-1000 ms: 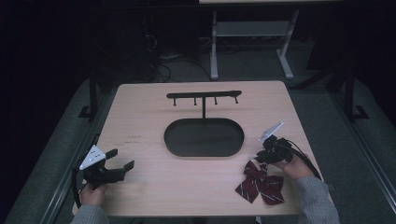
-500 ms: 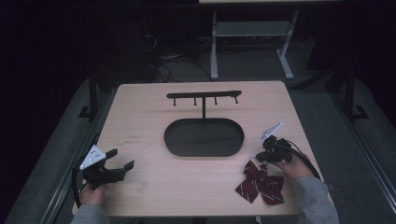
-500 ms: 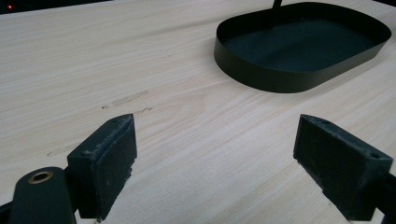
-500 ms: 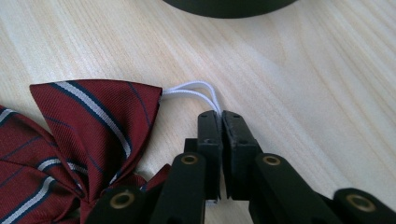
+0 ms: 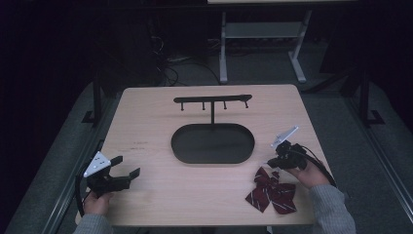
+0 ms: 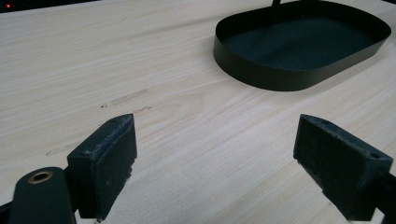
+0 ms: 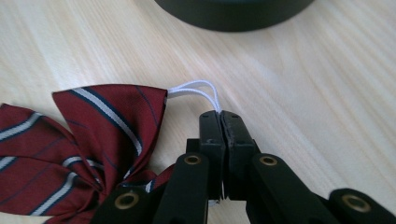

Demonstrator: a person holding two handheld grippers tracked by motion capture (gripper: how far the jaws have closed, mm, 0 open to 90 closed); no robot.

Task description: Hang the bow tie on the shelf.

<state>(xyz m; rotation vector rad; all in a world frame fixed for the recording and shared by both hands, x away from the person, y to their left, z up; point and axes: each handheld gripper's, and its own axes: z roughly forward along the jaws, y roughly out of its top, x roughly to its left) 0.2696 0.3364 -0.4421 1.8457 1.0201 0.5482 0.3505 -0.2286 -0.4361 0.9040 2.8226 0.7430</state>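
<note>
Right gripper view: right gripper (image 7: 221, 116) has its two black jaws pressed together on the white elastic loop (image 7: 198, 91) of the dark red bow tie with white and navy stripes (image 7: 88, 140). The jaws have just been closing, and the loop is pinched at their tips. The cord runs from the jaw tips toward 10 o'clock to the upper corner of the bow's nearest wing. The bow itself lies flat on the light wooden table (image 7: 303, 93), at 8 to 9 o'clock of the jaws.

High view: bow tie (image 5: 272, 192) sits near the table's 5 o'clock corner, just beside the right gripper (image 5: 278, 161), at 6 o'clock of it. Its long axis runs roughly from 11 o'clock to 5 o'clock, with the knot near the middle and the tails spreading toward the near edge. No label, brand or writing can be read on the fabric.

The black oval metal tray (image 5: 213, 144), with a black T-shaped hook bar (image 5: 213, 101) rising from its far rim, stands at the table's centre, well apart from the bow.

Left gripper view: left gripper (image 6: 215, 154) is spread wide with nothing between its jaws, over bare table, with the tray (image 6: 261, 74) at 1 o'clock.
</note>
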